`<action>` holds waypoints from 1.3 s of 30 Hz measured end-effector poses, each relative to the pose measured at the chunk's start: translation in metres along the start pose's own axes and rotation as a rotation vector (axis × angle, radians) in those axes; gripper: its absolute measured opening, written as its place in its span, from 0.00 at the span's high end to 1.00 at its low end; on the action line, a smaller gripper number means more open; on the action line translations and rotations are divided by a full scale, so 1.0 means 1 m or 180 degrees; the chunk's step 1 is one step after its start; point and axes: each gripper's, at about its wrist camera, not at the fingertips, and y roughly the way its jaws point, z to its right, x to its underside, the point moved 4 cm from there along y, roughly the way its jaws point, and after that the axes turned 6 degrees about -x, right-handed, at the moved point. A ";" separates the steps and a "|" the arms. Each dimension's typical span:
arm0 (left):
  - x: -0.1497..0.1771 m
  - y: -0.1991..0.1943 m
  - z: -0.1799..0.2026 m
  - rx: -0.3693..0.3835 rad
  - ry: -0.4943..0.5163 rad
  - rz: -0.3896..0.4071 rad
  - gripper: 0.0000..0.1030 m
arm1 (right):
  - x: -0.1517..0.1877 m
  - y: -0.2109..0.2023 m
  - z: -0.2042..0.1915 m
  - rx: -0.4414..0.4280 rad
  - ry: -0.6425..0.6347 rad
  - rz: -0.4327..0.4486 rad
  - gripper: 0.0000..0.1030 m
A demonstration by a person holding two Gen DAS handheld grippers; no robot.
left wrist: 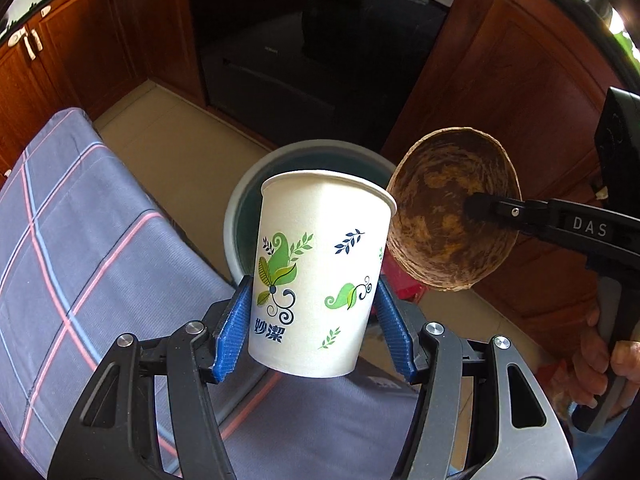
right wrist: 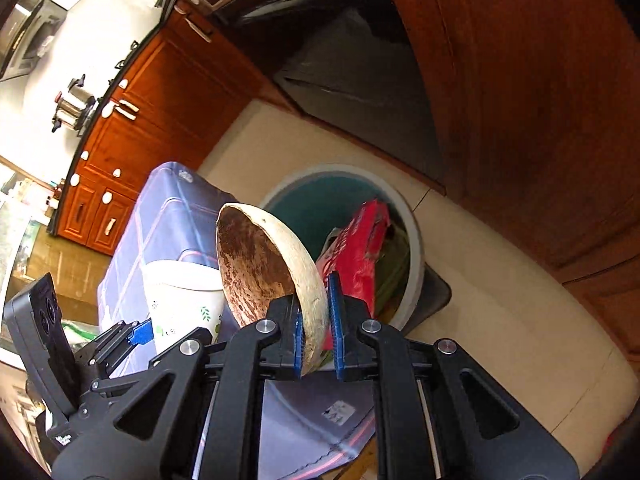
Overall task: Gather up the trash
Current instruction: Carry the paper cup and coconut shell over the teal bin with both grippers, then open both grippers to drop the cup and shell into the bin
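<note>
here, one paper cup (left wrist: 320,272) in the clamped left gripper (left wrist: 316,320), one coconut shell (right wrist: 272,268) in the clamped right gripper (right wrist: 318,328)

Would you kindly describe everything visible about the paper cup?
The paper cup is white with a rolled rim, printed with green and navy leaf motifs and blue Chinese characters. It looks clean and undented, open end up, tilted slightly. The left gripper clamps its lower sides between blue ribbed pads, holding it in the air in front of the grey bin.

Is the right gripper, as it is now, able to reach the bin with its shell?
Probably yes. The right gripper holds the shell, and the open bin lies just beyond with nothing between.
</note>
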 end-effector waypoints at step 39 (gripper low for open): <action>0.002 0.043 0.006 -0.0233 0.0224 -0.0315 0.16 | -0.017 0.048 -0.017 0.0462 -0.0190 -0.0358 0.15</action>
